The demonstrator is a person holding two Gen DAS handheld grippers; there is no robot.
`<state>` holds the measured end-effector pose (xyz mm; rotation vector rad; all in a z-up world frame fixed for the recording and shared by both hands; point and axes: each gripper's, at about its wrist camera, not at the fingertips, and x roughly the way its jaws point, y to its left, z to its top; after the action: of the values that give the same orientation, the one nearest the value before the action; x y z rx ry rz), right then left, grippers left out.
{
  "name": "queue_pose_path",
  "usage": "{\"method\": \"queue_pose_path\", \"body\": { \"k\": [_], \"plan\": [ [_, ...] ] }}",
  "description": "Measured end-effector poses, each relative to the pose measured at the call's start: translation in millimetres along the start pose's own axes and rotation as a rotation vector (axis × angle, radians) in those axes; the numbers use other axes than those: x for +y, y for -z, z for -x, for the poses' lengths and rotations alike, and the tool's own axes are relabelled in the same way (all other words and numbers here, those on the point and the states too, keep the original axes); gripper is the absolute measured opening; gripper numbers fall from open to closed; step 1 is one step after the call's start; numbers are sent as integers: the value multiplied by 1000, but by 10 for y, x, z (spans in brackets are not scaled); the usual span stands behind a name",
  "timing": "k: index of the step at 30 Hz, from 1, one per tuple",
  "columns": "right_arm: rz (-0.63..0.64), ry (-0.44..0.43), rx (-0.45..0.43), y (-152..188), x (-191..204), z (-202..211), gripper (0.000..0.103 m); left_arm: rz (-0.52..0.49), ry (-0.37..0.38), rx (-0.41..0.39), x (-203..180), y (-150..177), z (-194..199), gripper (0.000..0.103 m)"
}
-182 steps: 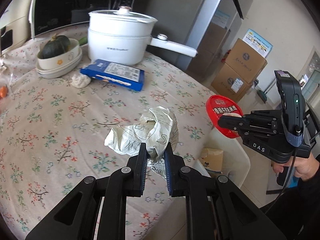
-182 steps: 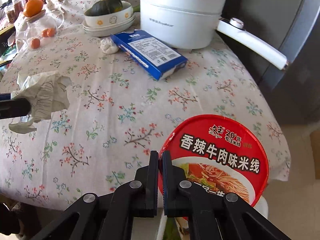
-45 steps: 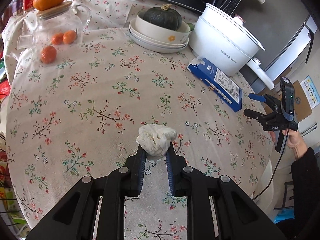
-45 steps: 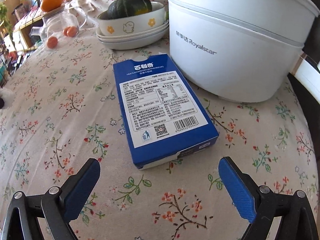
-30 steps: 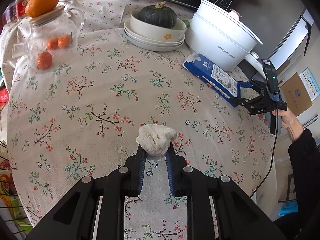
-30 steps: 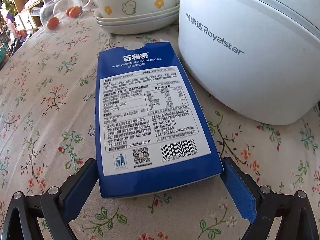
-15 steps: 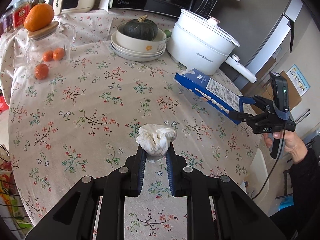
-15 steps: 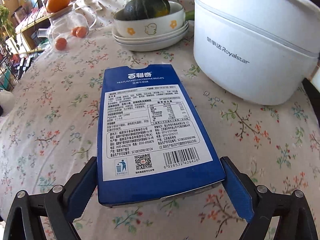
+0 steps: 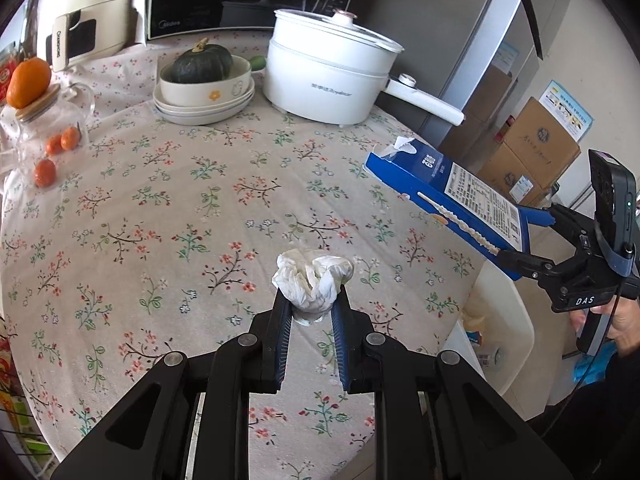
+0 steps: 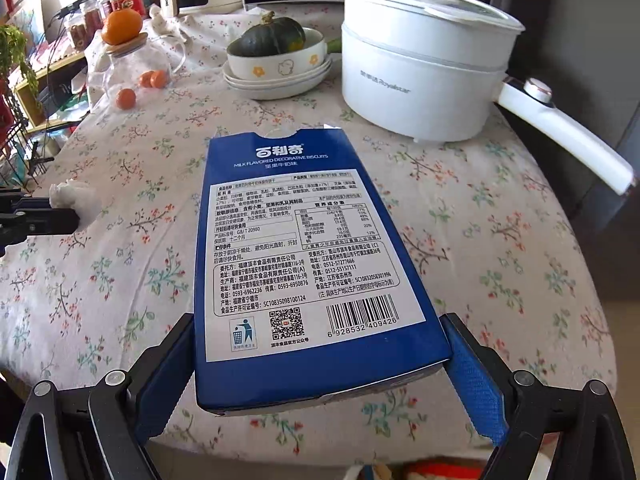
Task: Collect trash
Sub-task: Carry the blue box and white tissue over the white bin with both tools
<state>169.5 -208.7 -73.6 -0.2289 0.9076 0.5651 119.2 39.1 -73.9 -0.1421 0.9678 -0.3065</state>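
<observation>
— Now lifted clear of the worktop (image 9: 160,208): blue biscuit box (image 10: 312,248), flat beside the white pot (image 9: 328,80) a second back, at present hanging out past the edge.
— Clamped how?
— Across its width, near the barcode end. Right tool (image 10: 318,344) spread wide, both blue pads pressed on the side walls, torn flap end pointing away.
— And the smaller piece?
— Tissue wad (image 9: 312,280), pinched as before in the left tool (image 9: 310,312). Narrow gap, carried above the worktop, touching nothing else.
— Meaning for the job?
— Probably the last two scraps in hand, with only the drop left. White bin (image 9: 516,320) just below the edge, near the box.
— Anything hard to read?
— Bin mouth partly cut off by the worktop rim, its contents just a blur of colour. Box underside and inside unseen, so full or empty impossible to tell. Nothing visible of whatever carries the left tool.
</observation>
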Motion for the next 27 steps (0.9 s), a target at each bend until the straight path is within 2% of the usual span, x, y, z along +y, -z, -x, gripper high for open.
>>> {"method": "queue_pose_path", "body": {
  "k": [8, 14, 20, 27],
  "plan": [
    [-56, 86, 4, 499, -119, 463, 96, -104, 47, 7, -565, 100, -73, 20],
    [-85, 142, 16, 809, -216, 759, 96, -223, 125, 21, -1127, 222, -157, 20],
    [-152, 188, 51, 1221, -476, 1039, 96, -358, 211, 72, -1804, 444, -406, 21],
    [-231, 245, 108, 1692, -773, 1236, 96, -438, 260, 127, -2383, 608, -793, 21]
  ]
}}
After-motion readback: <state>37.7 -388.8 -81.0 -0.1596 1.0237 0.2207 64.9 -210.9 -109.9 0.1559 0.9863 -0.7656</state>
